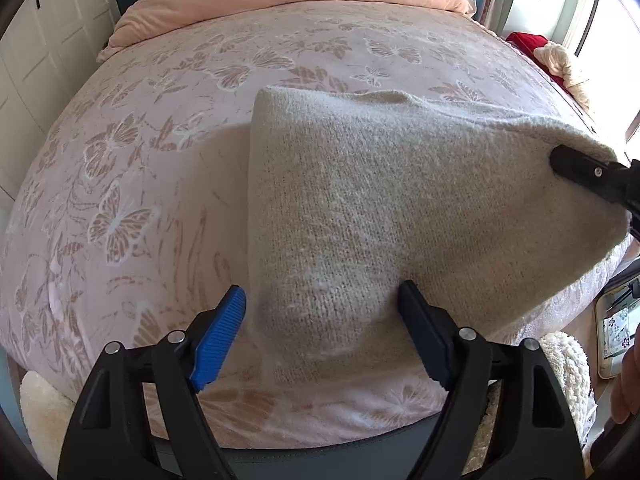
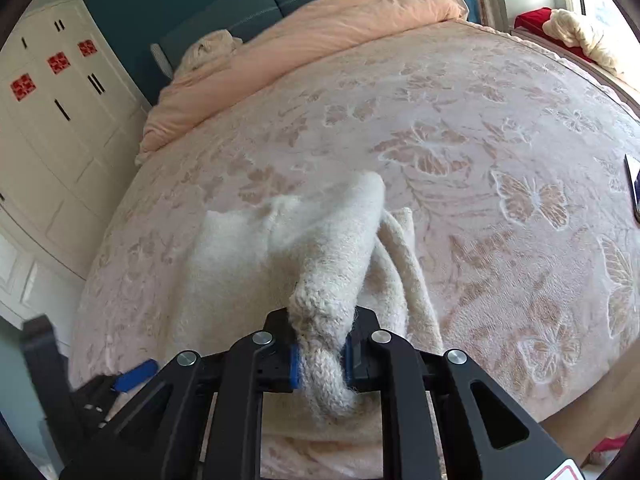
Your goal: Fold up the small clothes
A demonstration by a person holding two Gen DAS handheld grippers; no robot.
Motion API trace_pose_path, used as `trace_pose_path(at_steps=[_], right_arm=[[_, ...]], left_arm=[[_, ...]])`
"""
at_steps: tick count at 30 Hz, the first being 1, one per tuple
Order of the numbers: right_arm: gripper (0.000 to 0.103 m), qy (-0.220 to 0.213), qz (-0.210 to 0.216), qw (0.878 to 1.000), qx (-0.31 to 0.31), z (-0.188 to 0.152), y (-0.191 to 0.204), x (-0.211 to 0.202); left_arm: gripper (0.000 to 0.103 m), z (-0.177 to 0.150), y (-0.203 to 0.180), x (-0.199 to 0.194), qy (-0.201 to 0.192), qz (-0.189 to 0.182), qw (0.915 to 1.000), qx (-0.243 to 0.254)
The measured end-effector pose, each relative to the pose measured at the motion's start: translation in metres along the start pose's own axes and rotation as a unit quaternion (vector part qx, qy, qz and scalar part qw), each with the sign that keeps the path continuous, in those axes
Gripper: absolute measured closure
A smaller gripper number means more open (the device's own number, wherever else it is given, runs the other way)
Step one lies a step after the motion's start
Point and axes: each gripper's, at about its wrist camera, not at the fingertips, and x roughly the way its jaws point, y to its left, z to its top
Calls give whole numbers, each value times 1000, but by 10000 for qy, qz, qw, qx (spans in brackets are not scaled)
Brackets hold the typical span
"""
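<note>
A cream knitted garment (image 1: 360, 200) lies on the pink butterfly bedspread (image 1: 140, 160), with its right side lifted off the bed. My left gripper (image 1: 322, 320) is open, its fingers standing either side of the garment's near edge without pinching it. My right gripper (image 2: 320, 354) is shut on a bunched corner of the knitted garment (image 2: 332, 260) and holds it up. The right gripper also shows at the right edge of the left wrist view (image 1: 580, 170). The left gripper's blue pad (image 2: 132, 372) shows low left in the right wrist view.
A folded peach duvet (image 2: 320, 40) lies at the head of the bed. White wardrobes (image 2: 52, 120) stand to the left. Red and cream fabric (image 2: 560, 28) sits by the window on the right. A phone (image 2: 634, 188) lies at the bed's right edge. A fluffy rug (image 1: 568, 368) lies below.
</note>
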Motion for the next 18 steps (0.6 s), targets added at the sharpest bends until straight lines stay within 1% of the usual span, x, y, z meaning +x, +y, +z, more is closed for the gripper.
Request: trace_pose_path(at_steps=[1, 2, 3, 4, 5, 6, 8, 9, 10, 11, 13, 16, 17, 18], right_arm=[[89, 298, -243, 9993, -7, -11, -8, 21], [89, 697, -393, 9968, -9, -26, -19, 47], [90, 635, -264, 9976, 23, -37, -26, 56], [90, 431, -201, 9989, 32, -40, -27, 49], [88, 448, -150, 9988, 90, -36, -25, 41], [83, 460, -68, 9987, 221, -31, -25, 34], [76, 356, 61, 9986, 395, -25, -26, 17], [71, 284, 36, 9989, 374, -23, -26, 10], [68, 233, -4, 9991, 343, -23, -27, 4], [64, 212, -33, 9991, 355, -24, -29, 0], [62, 291, 41, 9984, 478, -30, -31, -2], [59, 469, 333, 9963, 637, -39, -33, 5], [59, 526, 367, 9957, 675, -43, -33, 10], [78, 583, 356, 9956, 648, -44, -31, 15]], left_arm=[[26, 0, -2, 1, 19, 36, 10000, 52], [26, -1, -3, 4, 54, 52, 9999, 83], [26, -2, -3, 6, 110, 8, 9999, 85], [26, -4, -3, 7, 184, -75, 9998, 51], [27, -5, -1, 7, 205, -114, 9997, 9], [28, -6, 2, 3, 132, -185, 9997, -34], [27, -7, 12, -7, 15, -454, 9988, -174], [21, -6, 21, -11, -38, -656, 9973, -329], [18, -7, 30, -15, -99, -834, 9950, -534], [14, -6, 40, -17, -150, -953, 9926, -735], [13, -7, 57, -15, -123, -1067, 9883, -1087], [13, -8, 74, -5, 68, -1095, 9831, -1467], [13, -10, 78, -3, 112, -1130, 9810, -1575], [13, -12, 80, -2, 156, -1154, 9791, -1668]])
